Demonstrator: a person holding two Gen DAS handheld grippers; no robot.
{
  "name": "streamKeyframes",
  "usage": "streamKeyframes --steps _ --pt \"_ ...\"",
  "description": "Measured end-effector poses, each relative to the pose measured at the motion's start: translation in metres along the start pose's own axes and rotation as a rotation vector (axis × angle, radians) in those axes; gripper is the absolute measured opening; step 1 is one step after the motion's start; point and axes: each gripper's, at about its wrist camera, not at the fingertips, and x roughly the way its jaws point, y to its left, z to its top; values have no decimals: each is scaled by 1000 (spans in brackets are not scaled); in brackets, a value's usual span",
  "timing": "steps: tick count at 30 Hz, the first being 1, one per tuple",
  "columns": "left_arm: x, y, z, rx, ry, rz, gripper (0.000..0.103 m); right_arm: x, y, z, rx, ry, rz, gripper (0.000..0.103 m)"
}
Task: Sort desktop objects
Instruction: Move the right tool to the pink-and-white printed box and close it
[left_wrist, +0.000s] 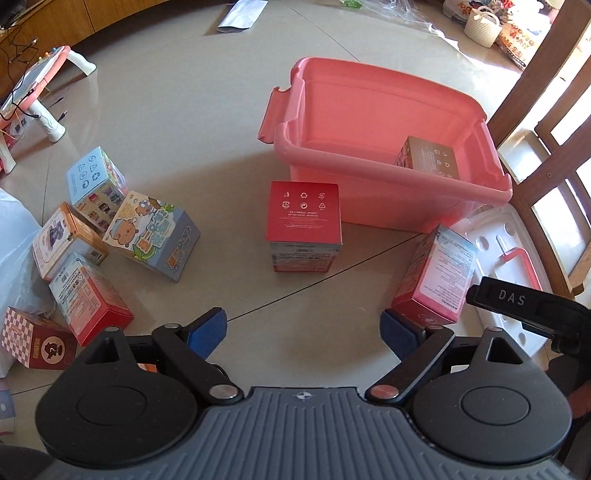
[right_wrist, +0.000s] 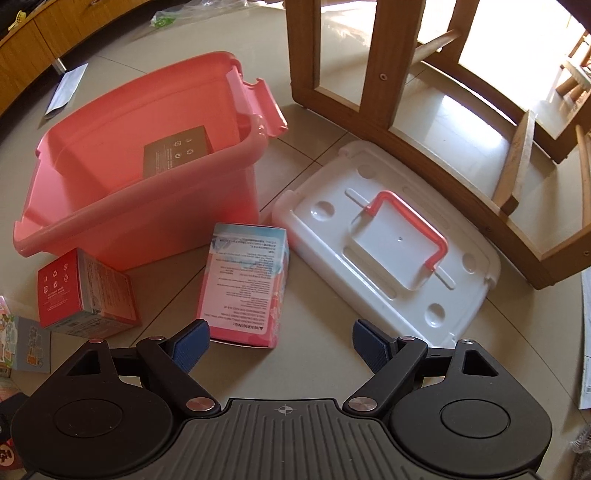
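Note:
A pink storage bin (left_wrist: 369, 192) (right_wrist: 122, 221) stands on the tiled floor with one brown box (left_wrist: 428, 157) (right_wrist: 175, 149) inside. A red-topped box (left_wrist: 303, 225) (right_wrist: 83, 295) stands upright in front of the bin. A pink and blue box (left_wrist: 436, 273) (right_wrist: 245, 288) lies near the bin's corner. My left gripper (left_wrist: 303, 332) is open and empty, above the floor short of the red-topped box. My right gripper (right_wrist: 280, 345) is open and empty, with its left finger beside the pink and blue box.
Several more boxes (left_wrist: 92, 236) lie in a heap at the left. The bin's white lid (right_wrist: 388, 254) (left_wrist: 506, 266) with a pink handle lies to the right. A wooden chair frame (right_wrist: 424, 122) stands behind the lid. A toy table (left_wrist: 33, 96) stands at the far left.

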Motion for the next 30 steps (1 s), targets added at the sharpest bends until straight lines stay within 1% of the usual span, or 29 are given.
streamKeyframes --steps 3,6,11,13,14,16,18,20,24,27,30 --pt "10 6 0 -23 17 -13 92 21 12 6 -26 18 -19 82" --pt "20 7 3 -20 33 -19 92 41 20 12 -31 27 -32 82" --pt "31 5 7 -11 46 -30 92 69 22 23 36 62 -36 82" --pt "34 4 8 -1 49 -31 92 78 24 25 43 74 -40 82" --pt "36 3 8 4 50 -32 92 81 26 25 45 73 -38 87" --pt "39 2 9 11 55 -32 92 86 29 26 57 67 -17 90" --pt "43 3 9 12 60 -31 92 89 32 28 68 68 -10 90" --pt "45 3 10 9 66 -34 92 90 37 28 62 68 -12 89" --pt "48 4 12 2 74 -39 92 92 41 27 58 64 -10 89" --pt "48 3 12 12 73 -40 92 91 43 27 62 62 -8 88" --pt "48 3 12 18 75 -42 92 91 45 26 50 69 -31 89"
